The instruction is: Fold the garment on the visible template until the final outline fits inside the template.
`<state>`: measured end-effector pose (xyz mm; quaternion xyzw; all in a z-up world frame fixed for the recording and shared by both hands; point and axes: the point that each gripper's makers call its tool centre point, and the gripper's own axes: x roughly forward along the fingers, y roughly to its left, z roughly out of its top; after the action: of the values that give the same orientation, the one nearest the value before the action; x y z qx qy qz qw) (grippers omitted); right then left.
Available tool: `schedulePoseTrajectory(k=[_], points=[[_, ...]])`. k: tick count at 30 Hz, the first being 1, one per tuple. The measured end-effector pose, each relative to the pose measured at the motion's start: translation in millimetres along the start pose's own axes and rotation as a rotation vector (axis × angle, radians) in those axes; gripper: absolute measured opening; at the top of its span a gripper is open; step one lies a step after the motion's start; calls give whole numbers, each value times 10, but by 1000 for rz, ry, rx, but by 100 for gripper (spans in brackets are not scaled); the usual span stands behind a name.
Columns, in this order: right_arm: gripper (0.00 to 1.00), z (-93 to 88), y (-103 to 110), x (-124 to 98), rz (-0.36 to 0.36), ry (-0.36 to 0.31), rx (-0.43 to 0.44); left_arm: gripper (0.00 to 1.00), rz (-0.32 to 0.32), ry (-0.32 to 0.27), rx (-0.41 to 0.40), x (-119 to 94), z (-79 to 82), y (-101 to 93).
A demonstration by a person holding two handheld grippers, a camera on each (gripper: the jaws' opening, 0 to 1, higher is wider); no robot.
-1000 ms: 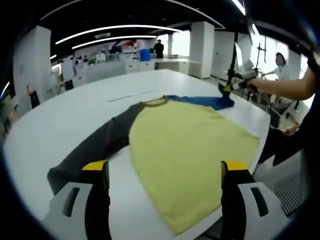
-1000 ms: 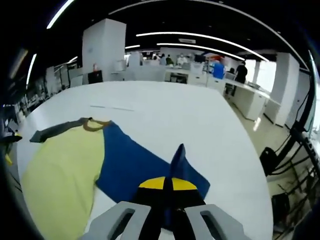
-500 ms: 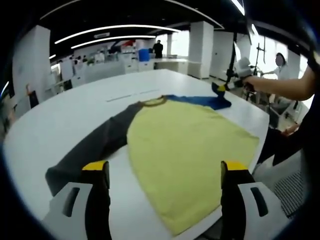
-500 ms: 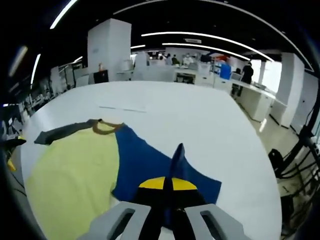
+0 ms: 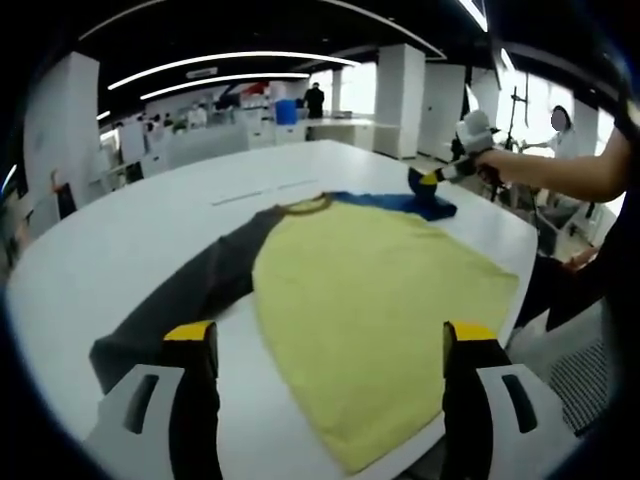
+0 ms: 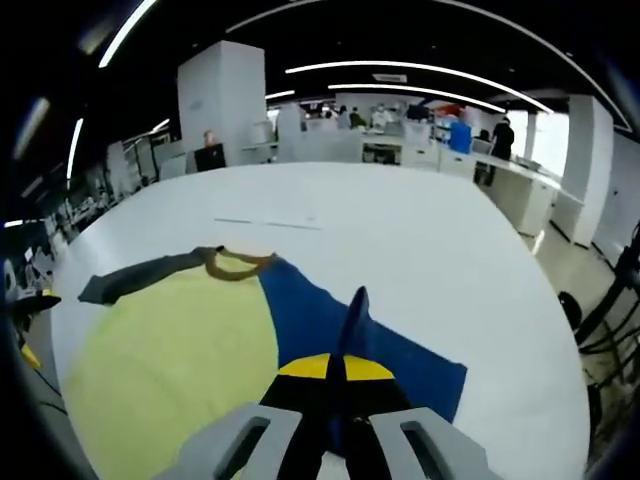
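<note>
A T-shirt with a yellow body (image 5: 375, 300), a dark grey sleeve (image 5: 185, 300) and a blue sleeve (image 5: 400, 203) lies spread on a white table (image 5: 120, 230). In the left gripper view my left gripper (image 5: 330, 345) hangs open above the shirt's near hem, its yellow-tipped fingers (image 5: 190, 335) apart. My right gripper (image 6: 335, 375) is shut on the cuff of the blue sleeve (image 6: 330, 325), which stands up between the jaws. That same gripper (image 5: 430, 180) shows at the far right of the left gripper view, lifting the blue cuff off the table. The yellow body (image 6: 170, 370) lies to its left.
Thin template lines (image 5: 262, 190) are marked on the table beyond the collar (image 5: 310, 203). A person's arm (image 5: 570, 175) reaches in from the right. The table edge (image 5: 500, 330) runs close to the shirt's right side. Desks and people stand in the background.
My right gripper has carried the blue sleeve cuff inward, toward the shirt's body, and the sleeve has bunched shorter. The left gripper has stayed in place, open.
</note>
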<state>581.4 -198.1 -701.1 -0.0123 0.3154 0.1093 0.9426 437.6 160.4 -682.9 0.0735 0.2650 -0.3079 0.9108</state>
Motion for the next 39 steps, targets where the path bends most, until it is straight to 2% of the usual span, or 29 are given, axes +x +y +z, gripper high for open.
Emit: schedulePoseTrajectory(k=[8,31,39], points=[[0,10,164,151,27,21,0,90,-2,-3,0,-10,-4,3],[0,123,834,481,117,41,-18,90,-2,5,-11,23,-69,10],[0,186,1075,549,167,36,-77,90,-5,8,-14,41,-78,8]])
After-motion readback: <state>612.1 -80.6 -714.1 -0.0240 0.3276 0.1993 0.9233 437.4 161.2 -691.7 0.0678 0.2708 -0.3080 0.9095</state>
